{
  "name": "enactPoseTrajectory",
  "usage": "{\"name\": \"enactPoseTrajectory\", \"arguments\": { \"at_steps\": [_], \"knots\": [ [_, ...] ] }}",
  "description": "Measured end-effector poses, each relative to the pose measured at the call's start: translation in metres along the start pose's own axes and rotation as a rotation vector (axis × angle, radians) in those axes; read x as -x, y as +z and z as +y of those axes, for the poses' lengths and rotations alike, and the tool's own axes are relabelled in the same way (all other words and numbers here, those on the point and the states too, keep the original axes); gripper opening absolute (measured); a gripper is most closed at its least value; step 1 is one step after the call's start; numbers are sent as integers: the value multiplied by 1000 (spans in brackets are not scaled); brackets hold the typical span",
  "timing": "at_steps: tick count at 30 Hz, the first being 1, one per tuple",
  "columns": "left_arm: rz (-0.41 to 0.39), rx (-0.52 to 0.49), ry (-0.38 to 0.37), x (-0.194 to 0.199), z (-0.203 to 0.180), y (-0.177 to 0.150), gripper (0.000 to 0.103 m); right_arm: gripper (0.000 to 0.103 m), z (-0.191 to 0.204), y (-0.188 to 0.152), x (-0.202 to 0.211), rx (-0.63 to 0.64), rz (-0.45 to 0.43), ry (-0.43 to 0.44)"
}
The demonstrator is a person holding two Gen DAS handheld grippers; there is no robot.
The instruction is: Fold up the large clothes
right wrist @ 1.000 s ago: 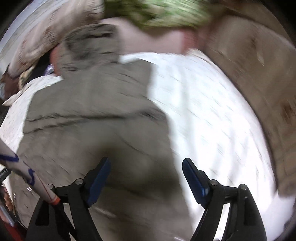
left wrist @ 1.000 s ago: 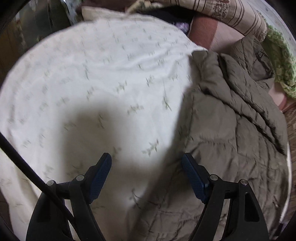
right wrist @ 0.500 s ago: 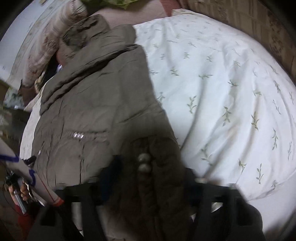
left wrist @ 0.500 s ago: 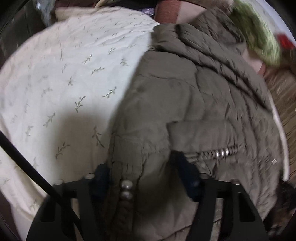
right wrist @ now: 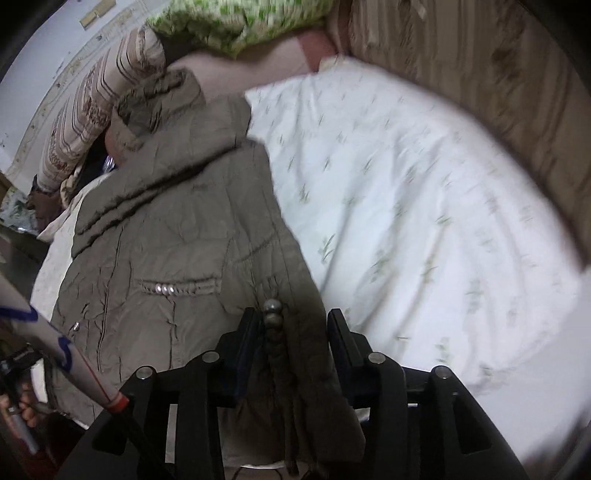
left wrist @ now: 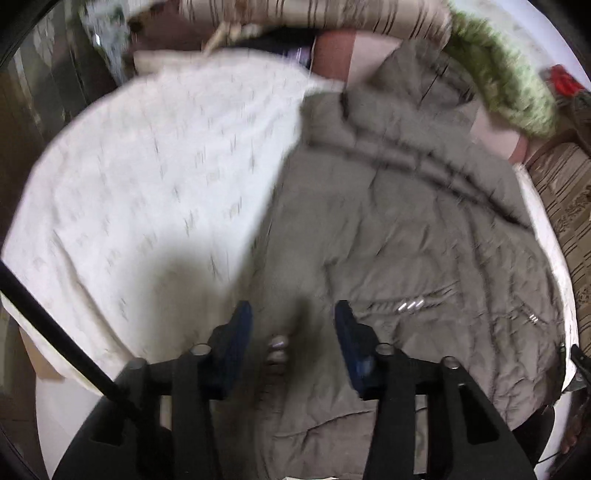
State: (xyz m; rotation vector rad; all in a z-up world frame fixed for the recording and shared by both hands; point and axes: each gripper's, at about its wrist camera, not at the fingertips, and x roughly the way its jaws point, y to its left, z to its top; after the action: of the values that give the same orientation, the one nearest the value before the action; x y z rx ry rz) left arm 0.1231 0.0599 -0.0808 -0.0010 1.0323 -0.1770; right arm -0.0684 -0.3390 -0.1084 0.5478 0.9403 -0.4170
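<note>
A large olive-brown quilted jacket (left wrist: pixel 406 229) lies spread on a white bed sheet with small leaf prints (left wrist: pixel 155 177). My left gripper (left wrist: pixel 293 325) is shut on a bunched corner of the jacket's hem with two round metal snaps (left wrist: pixel 277 347) between the pads. My right gripper (right wrist: pixel 291 325) is shut on the other hem corner, also with two snaps (right wrist: pixel 272 312). The jacket (right wrist: pixel 166 229) shows its pocket with a metal trim (right wrist: pixel 173 288); the sheet (right wrist: pixel 424 221) lies to the right. The collar points away from me.
Striped pillows (left wrist: pixel 314 18) and a green patterned pillow (left wrist: pixel 498 81) lie at the bed's head. A brown patterned surface (right wrist: pixel 480 74) runs along the right side. A person's sleeve and hand (right wrist: pixel 26 369) show at lower left of the right wrist view.
A second ago both grippers were open above the jacket and sheet. They have since closed on the hem corners and lifted them a little; both views are shifting.
</note>
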Motion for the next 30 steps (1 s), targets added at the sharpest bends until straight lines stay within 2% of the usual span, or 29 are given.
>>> {"name": "enactPoseTrajectory", "arguments": {
  "at_steps": [2,5,9,11,13,16,23,27,30],
  "knots": [
    [-78,-20,2,19,-10,9,59,52,7,2,20,5,-56,-2],
    [-134,-43,1,24,-28,27,67,63,30,9,52,33,-143,34],
    [-118,-61,13,8,-49,56,68,74,88,26,77,116,-220,97],
    [-105,-35,6,-3,-51,75,68,82,116,34,81,148,-238,122],
    [-127,-1,-10,-9,-50,89,68,83,146,44,80,179,-236,161],
    [-160,33,17,-26,-43,104,68,84,181,60,66,220,-192,192],
    [-173,58,155,-71,-9,113,68,84,258,126,-5,277,-141,124],
    [-164,92,187,-86,14,119,68,84,299,176,-53,315,-140,123],
    [-154,111,179,-92,20,124,68,84,331,218,-90,335,-166,66]
  ]
}}
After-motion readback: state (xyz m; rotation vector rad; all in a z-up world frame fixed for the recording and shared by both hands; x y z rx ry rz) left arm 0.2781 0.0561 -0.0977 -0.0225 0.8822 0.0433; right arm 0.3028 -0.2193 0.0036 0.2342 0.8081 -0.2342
